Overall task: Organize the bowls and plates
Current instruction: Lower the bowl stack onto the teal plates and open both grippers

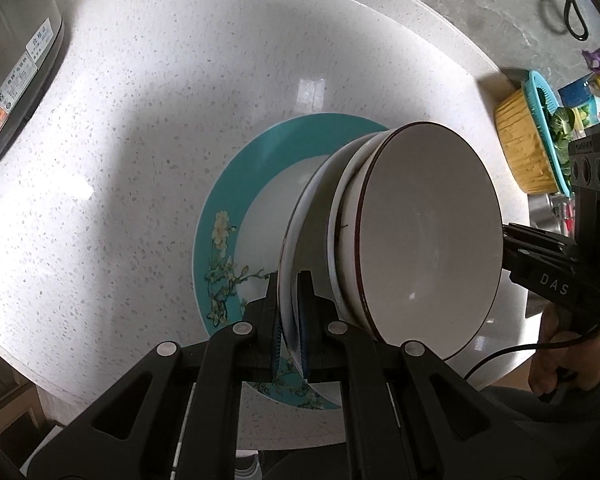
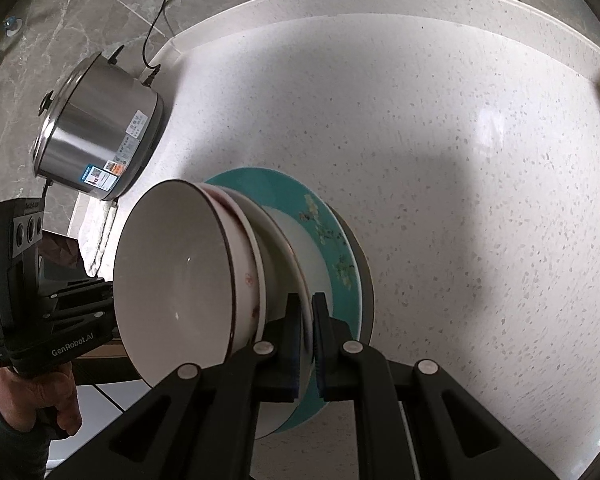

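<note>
Left view: yellow basket at counter's right edge.
Right view: steel pot near back-left corner.
Claws: my left gripper and right gripper clamp white plate under bowls (opposite rims).
Stack: over teal plate mid-countertop; open counter behind.

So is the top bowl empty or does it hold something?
Empty. The top bowl shows a bare pale inside in both views, with nothing in it.
</note>
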`<state>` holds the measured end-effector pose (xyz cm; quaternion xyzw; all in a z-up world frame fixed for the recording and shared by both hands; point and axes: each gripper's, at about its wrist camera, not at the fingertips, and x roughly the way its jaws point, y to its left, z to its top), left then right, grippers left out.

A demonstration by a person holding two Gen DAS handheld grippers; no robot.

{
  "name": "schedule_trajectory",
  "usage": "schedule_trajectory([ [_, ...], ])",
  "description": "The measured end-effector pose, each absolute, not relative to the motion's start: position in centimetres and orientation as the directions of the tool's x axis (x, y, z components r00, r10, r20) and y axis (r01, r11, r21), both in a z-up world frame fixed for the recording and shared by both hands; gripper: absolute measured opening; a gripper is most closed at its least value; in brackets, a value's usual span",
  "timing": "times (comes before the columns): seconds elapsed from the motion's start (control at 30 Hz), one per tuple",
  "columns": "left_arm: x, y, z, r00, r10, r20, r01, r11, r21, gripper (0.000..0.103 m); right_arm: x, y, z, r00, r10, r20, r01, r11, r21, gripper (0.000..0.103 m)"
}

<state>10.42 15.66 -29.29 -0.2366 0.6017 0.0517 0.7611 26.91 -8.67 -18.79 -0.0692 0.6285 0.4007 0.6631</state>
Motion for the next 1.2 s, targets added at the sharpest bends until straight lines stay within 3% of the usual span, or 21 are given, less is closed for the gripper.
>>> schedule_trajectory([
  [0.77, 9.2, 15.3, -29.7, 0.348, -0.173, -0.922, -0.419, 0.851, -0.317, 0.009, 27.0, -9.1, -18.6, -0.091, 0.469, -0.878, -0.619, 0.664, 0.419, 0.01],
  [0.87, 8.3, 15.3, -29.1, 0.374, -0.162, -0.913, -0.435, 0.839, -0.327, 0.011, 27.3, -9.8, -18.2, -0.073, 0.473, -0.878, -0.61, 0.675, 0.415, 0.022],
  [0.97, 6.9, 15.3, -28.2, 0.4, -0.148, -0.905, -0.46, 0.821, -0.338, 0.015, 27.6, -11.0, -17.5, -0.041, 0.484, -0.874, -0.603, 0.686, 0.408, 0.05],
  [1.2, 4.4, 14.4, -24.7, 0.462, -0.076, -0.884, -0.504, 0.798, -0.332, 0.015, 27.5, -13.3, -15.4, 0.002, 0.52, -0.854, -0.614, 0.675, 0.409, 0.057],
])
